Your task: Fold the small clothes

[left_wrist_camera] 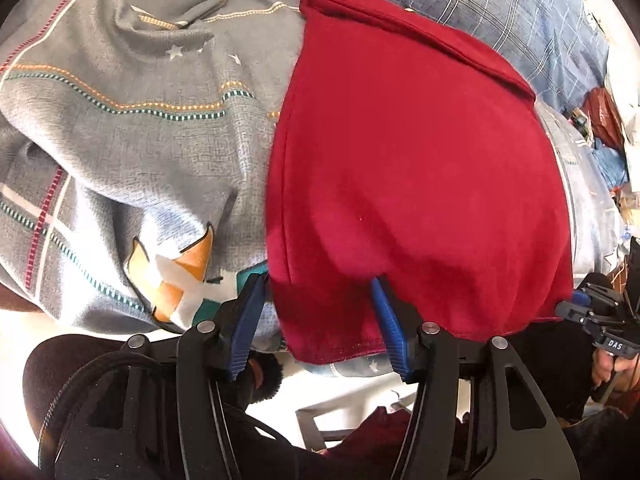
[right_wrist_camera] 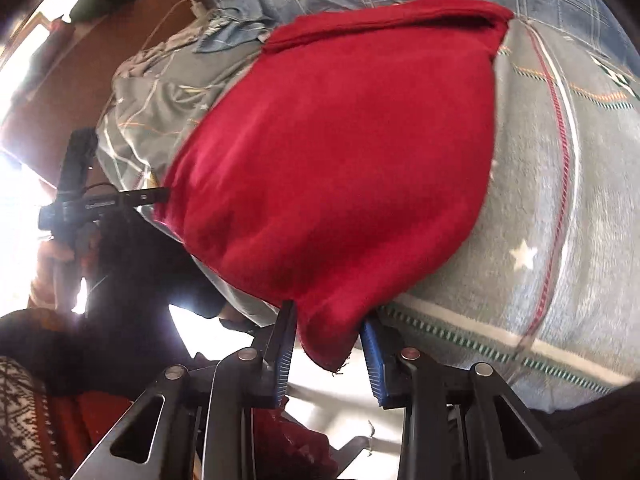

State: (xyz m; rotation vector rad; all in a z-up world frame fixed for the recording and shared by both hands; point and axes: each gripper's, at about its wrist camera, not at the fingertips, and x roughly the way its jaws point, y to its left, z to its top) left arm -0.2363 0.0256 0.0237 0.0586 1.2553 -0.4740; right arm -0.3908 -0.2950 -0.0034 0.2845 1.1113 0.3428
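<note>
A red knit garment point(left_wrist_camera: 408, 168) lies spread on a grey patterned bedsheet point(left_wrist_camera: 120, 128). My left gripper point(left_wrist_camera: 320, 284) is open, its blue-padded jaws straddling the garment's near left corner at the hem. My right gripper point(right_wrist_camera: 330, 316) is open too, with the garment's near right corner point(right_wrist_camera: 328, 344) hanging between its jaws. The garment fills the middle of the right wrist view point(right_wrist_camera: 340, 160). Each gripper shows in the other's view, the right one point(left_wrist_camera: 576, 304) at the cloth's right edge, the left one point(right_wrist_camera: 160, 196) at its left edge.
A blue plaid pillow or quilt point(left_wrist_camera: 500, 4) lies behind the garment. The bed's near edge runs just under the grippers, with floor and more clothes point(right_wrist_camera: 296, 440) below. Clutter sits at the far right point(left_wrist_camera: 604, 120). A brown headboard or wall point(right_wrist_camera: 80, 92) stands at left.
</note>
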